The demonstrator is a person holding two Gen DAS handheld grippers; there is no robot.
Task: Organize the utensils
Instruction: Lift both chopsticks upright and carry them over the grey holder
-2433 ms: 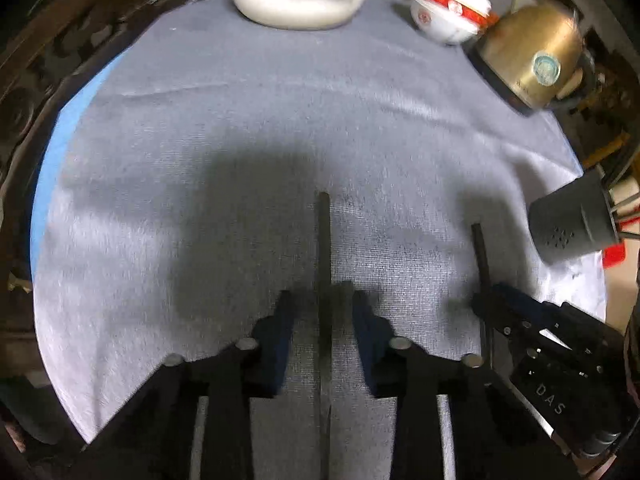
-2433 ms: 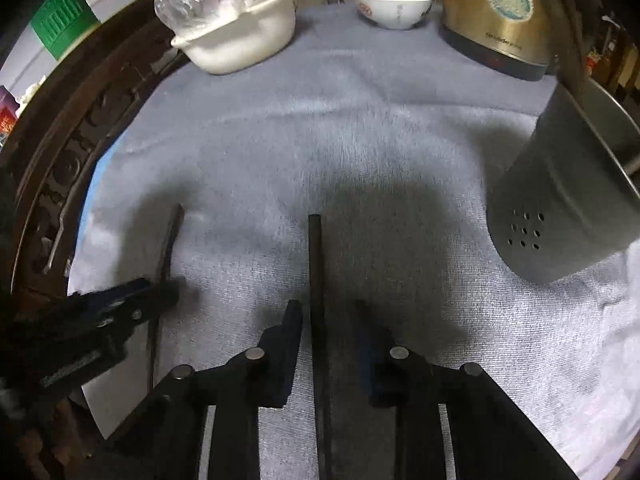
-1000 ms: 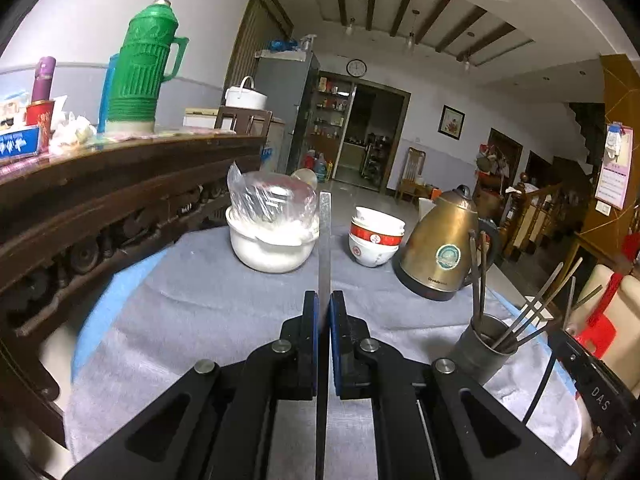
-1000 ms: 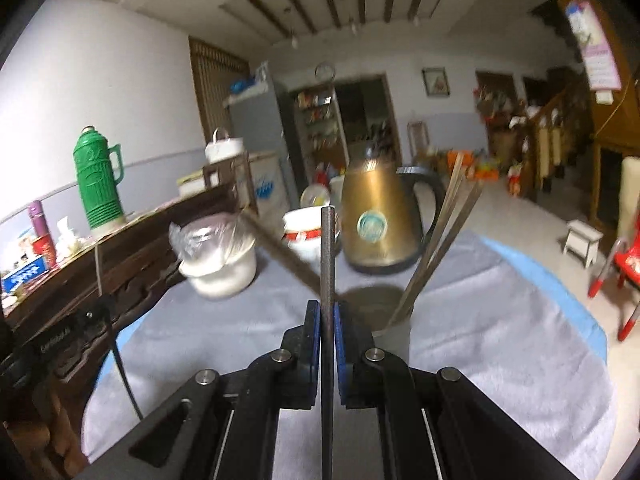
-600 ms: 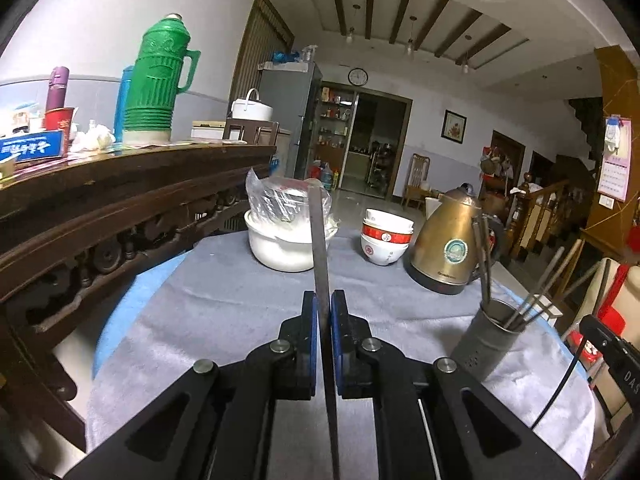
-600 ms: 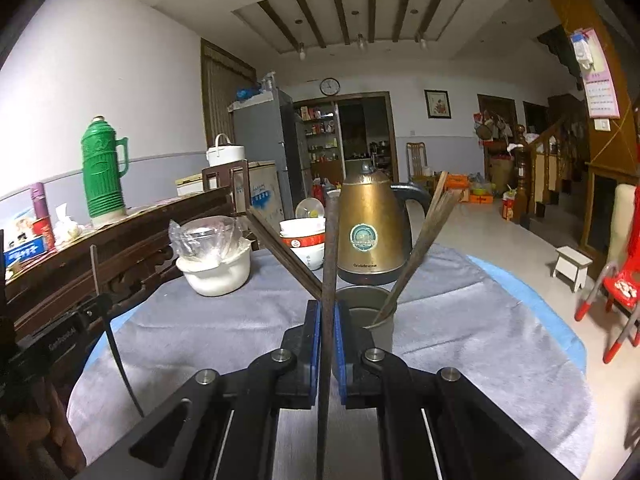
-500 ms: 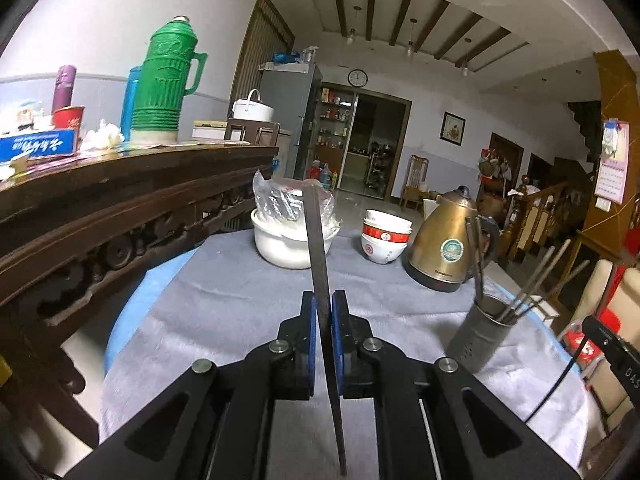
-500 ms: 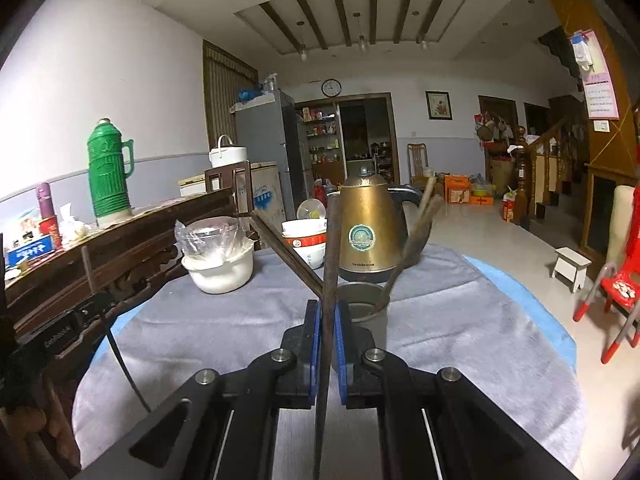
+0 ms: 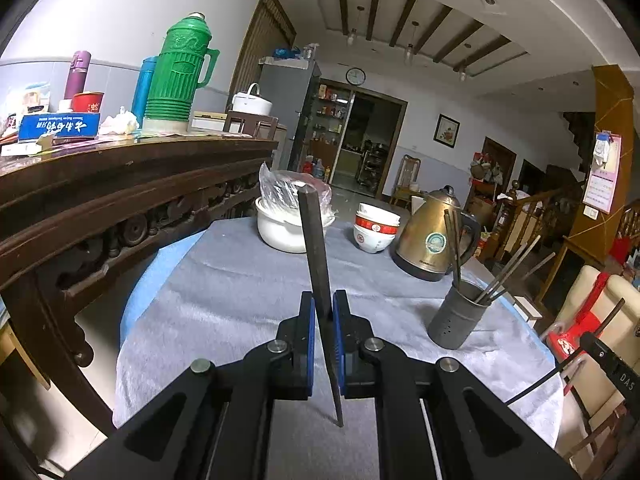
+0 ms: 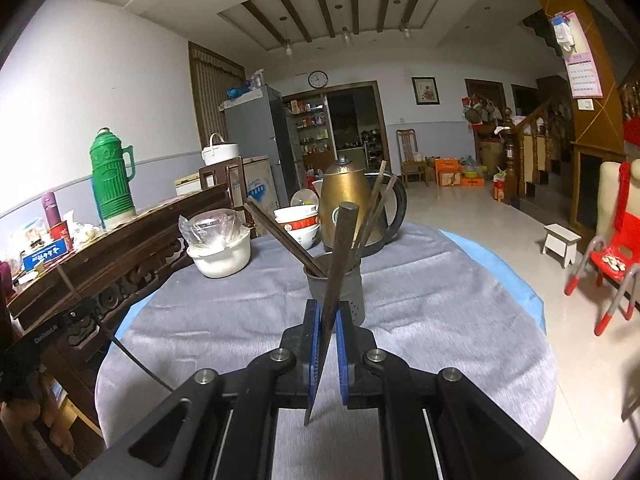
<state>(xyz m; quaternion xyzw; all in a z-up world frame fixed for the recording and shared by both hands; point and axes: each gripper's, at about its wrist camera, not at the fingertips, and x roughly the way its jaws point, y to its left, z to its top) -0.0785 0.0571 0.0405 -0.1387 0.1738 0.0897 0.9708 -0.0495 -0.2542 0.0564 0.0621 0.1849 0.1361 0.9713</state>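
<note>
The round tabletop (image 9: 224,288) under its grey cloth now sits well below both grippers, where a couple of seconds back the cameras looked straight down at two dark chopsticks lying flat on it. Against its far edge stand the gold kettle (image 9: 430,240), the white lidded pot with plastic film (image 9: 284,228) and the stacked red-banded bowls (image 9: 376,228). Nearer, toward the right side, is the grey perforated utensil holder (image 10: 336,288), already bristling with several chopsticks that lean outward. The left gripper (image 9: 322,320) is clamped narrow on one dark chopstick (image 9: 316,248), which tilts a little, its thick end up and its thin tip hanging below the jaws. The right gripper (image 10: 325,328) is likewise pinched tight on a second chopstick (image 10: 340,248), and from its own view that stick lines up almost directly in front of the holder, nearer than half a second ago. So both pickups look done and the carry is under way; I'd judge the right stick goes in first, tip down, threaded past the leaning ones, while the left one remains farther from the holder.
</note>
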